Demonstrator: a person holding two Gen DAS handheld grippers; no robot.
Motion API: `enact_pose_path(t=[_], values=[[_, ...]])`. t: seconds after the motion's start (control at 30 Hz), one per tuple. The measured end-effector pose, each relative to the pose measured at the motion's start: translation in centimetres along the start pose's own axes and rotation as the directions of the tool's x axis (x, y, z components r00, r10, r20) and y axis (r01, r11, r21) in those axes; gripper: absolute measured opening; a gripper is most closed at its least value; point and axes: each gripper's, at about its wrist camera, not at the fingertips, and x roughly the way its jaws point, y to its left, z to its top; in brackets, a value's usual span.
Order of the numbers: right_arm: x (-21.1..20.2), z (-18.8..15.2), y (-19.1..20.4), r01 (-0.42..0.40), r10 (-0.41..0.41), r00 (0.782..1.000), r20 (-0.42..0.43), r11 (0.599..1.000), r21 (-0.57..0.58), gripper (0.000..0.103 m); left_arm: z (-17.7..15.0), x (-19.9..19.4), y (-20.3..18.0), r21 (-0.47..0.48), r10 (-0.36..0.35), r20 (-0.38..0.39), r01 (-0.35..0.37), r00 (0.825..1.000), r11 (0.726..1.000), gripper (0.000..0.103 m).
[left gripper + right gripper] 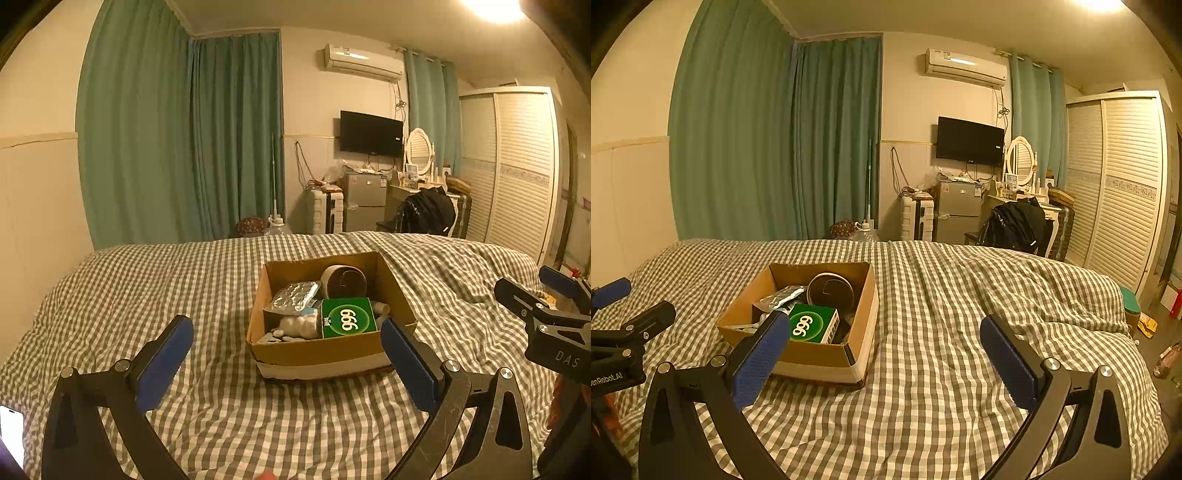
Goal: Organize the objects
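An open cardboard box (317, 352) (812, 360) sits on the checked bedcover. Inside it lie a green "999" carton (347, 317) (812, 323), a foil blister pack (295, 297) (777, 295), a brown roll of tape (343, 282) (831, 290) and a white bumpy object (299, 326). My left gripper (288, 363) is open just in front of the box, nothing between its blue pads. My right gripper (886, 360) is open too, to the right of the box, with its left fingertip overlapping the box's near corner. Each gripper shows at the edge of the other's view.
The checked bedcover (960, 295) is rumpled, with folds to the right. Beyond the bed stand green curtains (177, 140), a small fridge (956, 214), a wall TV (969, 140), a chair with a black jacket (1019, 223) and a louvred wardrobe (1123, 184).
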Motion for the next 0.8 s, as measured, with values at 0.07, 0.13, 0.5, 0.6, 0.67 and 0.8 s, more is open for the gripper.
enact_pose_path(t=[0.07,0.13,0.5,0.6,0.67,0.8], values=[[0.06,0.0,0.02,-0.001,0.001,1.0,0.0,1.0,-0.001,0.103,-0.03,0.02,0.13,-0.005,0.001,-0.001,-0.001,1.0,1.0,0.103],[0.06,0.01,0.03,-0.001,0.001,1.0,0.0,1.0,0.0,0.103,-0.04,0.0,0.18,-0.007,0.002,-0.003,-0.002,1.0,1.0,0.103],[0.05,-0.03,0.08,-0.001,0.001,1.0,-0.001,1.0,-0.001,0.103,-0.28,0.02,0.35,-0.01,0.004,-0.011,-0.004,1.0,1.0,0.103],[0.09,-0.05,0.1,-0.001,0.001,1.0,-0.002,1.0,0.0,0.103,-0.34,-0.01,0.36,-0.009,0.005,-0.012,-0.005,1.0,1.0,0.103],[0.12,-0.08,0.06,-0.001,0.001,1.0,-0.003,1.0,0.0,0.103,-0.39,-0.03,0.44,-0.012,0.008,-0.014,-0.008,1.0,1.0,0.103],[0.11,-0.09,0.05,-0.002,0.002,1.0,-0.003,1.0,0.001,0.103,-0.35,0.04,0.69,-0.023,0.005,-0.015,-0.005,1.0,1.0,0.103]])
